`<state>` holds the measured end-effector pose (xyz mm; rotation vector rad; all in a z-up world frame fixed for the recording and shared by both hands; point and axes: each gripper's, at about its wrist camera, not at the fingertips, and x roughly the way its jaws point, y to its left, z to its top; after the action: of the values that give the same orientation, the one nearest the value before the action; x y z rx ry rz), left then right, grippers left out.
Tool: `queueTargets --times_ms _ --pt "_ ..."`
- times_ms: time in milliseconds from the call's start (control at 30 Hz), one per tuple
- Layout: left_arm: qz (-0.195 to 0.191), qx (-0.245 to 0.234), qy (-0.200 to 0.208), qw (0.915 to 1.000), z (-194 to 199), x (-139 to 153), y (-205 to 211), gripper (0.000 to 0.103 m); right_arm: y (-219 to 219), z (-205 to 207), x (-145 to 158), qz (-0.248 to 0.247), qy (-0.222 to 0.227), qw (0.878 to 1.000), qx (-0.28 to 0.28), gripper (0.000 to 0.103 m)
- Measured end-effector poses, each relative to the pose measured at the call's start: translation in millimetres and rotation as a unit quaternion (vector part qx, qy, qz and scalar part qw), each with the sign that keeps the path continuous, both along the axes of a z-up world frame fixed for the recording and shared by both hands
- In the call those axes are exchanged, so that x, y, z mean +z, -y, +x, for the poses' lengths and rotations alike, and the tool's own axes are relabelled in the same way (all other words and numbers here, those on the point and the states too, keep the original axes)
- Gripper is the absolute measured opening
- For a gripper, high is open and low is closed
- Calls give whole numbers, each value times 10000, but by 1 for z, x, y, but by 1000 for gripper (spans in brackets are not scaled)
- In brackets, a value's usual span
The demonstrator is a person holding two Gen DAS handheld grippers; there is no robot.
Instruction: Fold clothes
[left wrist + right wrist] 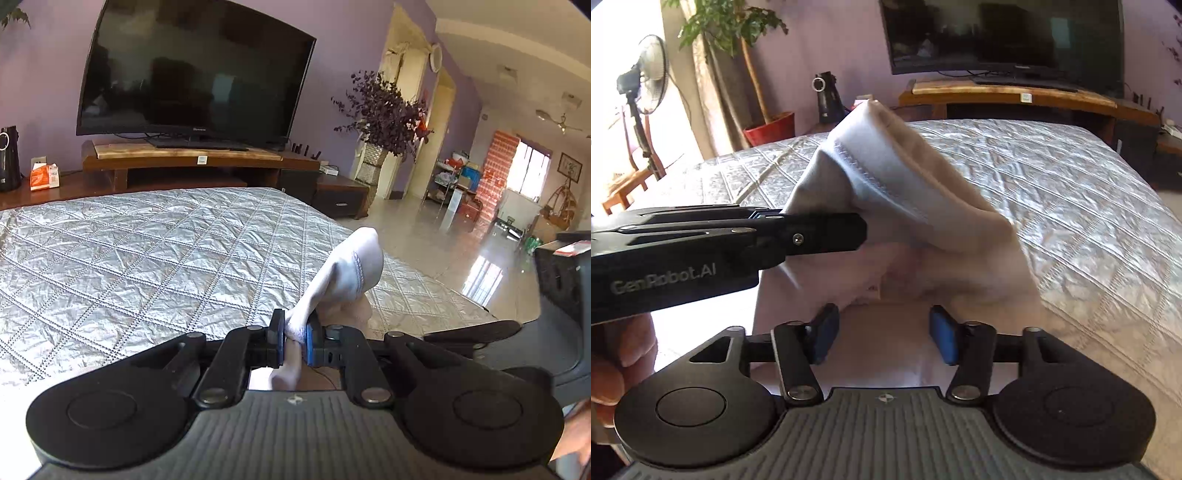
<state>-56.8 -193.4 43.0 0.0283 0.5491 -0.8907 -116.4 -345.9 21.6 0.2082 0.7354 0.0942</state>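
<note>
2 grippers: left gripper (294, 334) clamped on soft, hemmed white garment (343, 275); right gripper (884, 334) agape above quilted silver bedspread (1071, 192)

A soft, matt pale cloth garment (923, 206) with a stitched hem. The bed (129, 251) cover is quilted fabric with a silvery, crinkled sheen. Each tool — left tool (294, 338), right tool (882, 334) — is matt black plastic with blue rubbery pads and small metal screws. Beyond the bed's far edge — a glossy tiled floor (461, 243).

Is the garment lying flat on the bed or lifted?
Lifted: the left tongs pinch the garment, bunched above the quilted bed.
</note>
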Motion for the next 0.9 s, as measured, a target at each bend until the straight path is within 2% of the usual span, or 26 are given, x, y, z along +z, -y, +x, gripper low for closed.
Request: queueTargets --times_ms 33,100,200,267,333,367,433,467,533,567,633,767,900 --pt "54 -70 38 10000 -3 -1 3 10 12 -11 -2 496 42 9985 -233 66" --pt "141 -211 50 9997 -10 -3 8 10 37 -32 -6 1483 126 9864 -696 67" --pt "476 -475 270 9974 -28 -12 18 12 69 -55 -15 2833 341 9502 -1249 67" --pt "672 -609 385 9951 -37 -16 23 13 83 -56 -24 3587 499 9245 -1187 68" --pt "765 -708 367 9939 -40 -21 27 14 94 -55 -37 4265 539 8967 -1057 78" --pt "808 -744 358 9933 -42 -22 29 15 96 -54 -41 4337 501 8924 -1139 78" --pt "879 -789 389 9922 -45 -26 32 15 97 -50 -46 4233 370 8952 -1345 79" --pt "916 -815 391 9917 -47 -27 34 15 98 -48 -48 4268 373 8925 -1414 78" --pt "1002 -939 357 9899 -48 -31 34 15 100 -47 -49 4207 416 8924 -1576 69" --pt "1038 -997 329 9890 -50 -33 35 16 100 -47 -48 4055 366 8986 -1638 64" --pt "1081 -1079 282 9879 -51 -35 35 20 99 -46 -45 3747 262 9099 -1760 15" --pt "880 -1215 70 9887 -50 -31 31 25 95 -49 -40 2987 31 9331 -2005 12" --pt "765 -1314 71 9884 -52 -27 21 35 82 -40 -26 2050 45 9616 -1827 14"
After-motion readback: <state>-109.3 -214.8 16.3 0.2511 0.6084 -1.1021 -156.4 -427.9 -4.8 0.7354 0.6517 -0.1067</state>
